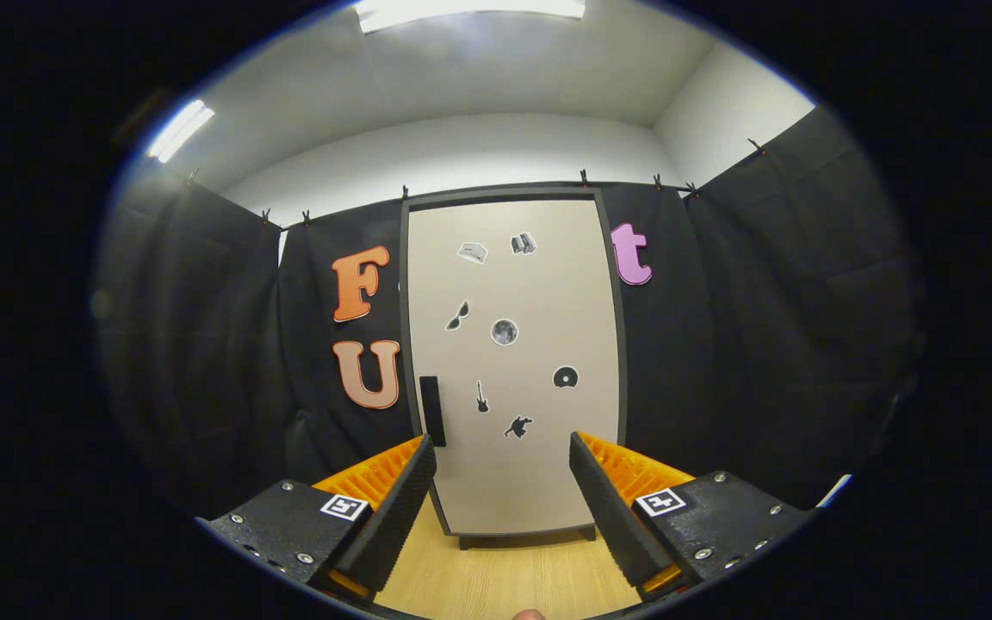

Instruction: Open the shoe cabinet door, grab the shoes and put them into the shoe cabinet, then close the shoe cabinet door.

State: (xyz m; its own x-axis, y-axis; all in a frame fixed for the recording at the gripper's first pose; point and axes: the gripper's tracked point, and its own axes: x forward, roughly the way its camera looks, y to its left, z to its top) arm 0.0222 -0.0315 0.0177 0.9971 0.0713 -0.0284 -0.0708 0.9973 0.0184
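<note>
Gripper [503, 448] held level, pointed straight at the shoe cabinet [513, 362]; fingers [401, 508] spread wide, nothing between them, touching nothing. Cabinet well beyond the fingertips, upright against the far black cloth wall [754, 344], raised on short dark feet above the light wooden floor [505, 577]. Door [539, 482] shut, beige, framed in dark grey. Dark vertical handle [432, 410] on the door's left side, low down, just above the left fingertip. Several small black-and-white stickers [505, 331] scattered over the door face: one round at the middle, others above and below. Bare wooden floor between near fingers and far cabinet. Above the cloth, white wall and ceiling with a bright light panel [470, 10] overhead and a second strip [180, 129] to the left. Small rounded shape at the nearest edge of the floor, too little of it seen to tell what.
</note>
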